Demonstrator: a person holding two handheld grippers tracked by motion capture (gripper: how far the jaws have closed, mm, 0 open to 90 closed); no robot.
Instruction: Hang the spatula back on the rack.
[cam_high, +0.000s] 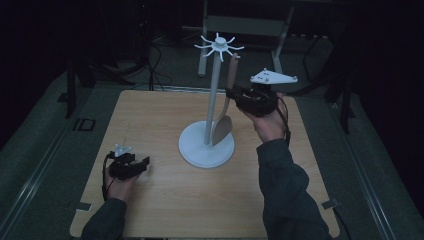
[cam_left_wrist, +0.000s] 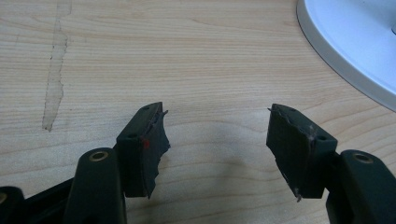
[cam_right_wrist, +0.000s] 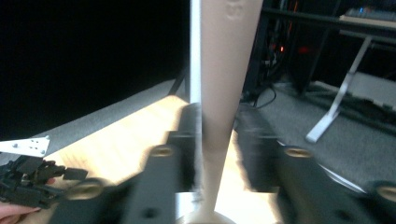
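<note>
A wooden spatula (cam_high: 226, 112) hangs from a hook of a white rack (cam_high: 214, 90) standing on a wooden table (cam_high: 160, 200). The right gripper (cam_high: 231, 93) is raised beside the rack's pole, and the spatula's handle (cam_right_wrist: 219, 93) passes between its jaws; the jaws stand slightly apart from it on either side, released rather than clamped. The left gripper (cam_left_wrist: 217, 140) rests low on the table, well away from the spatula, its jaws spread wide with nothing between them, the rack's round base (cam_left_wrist: 355, 42) just ahead to its right.
</note>
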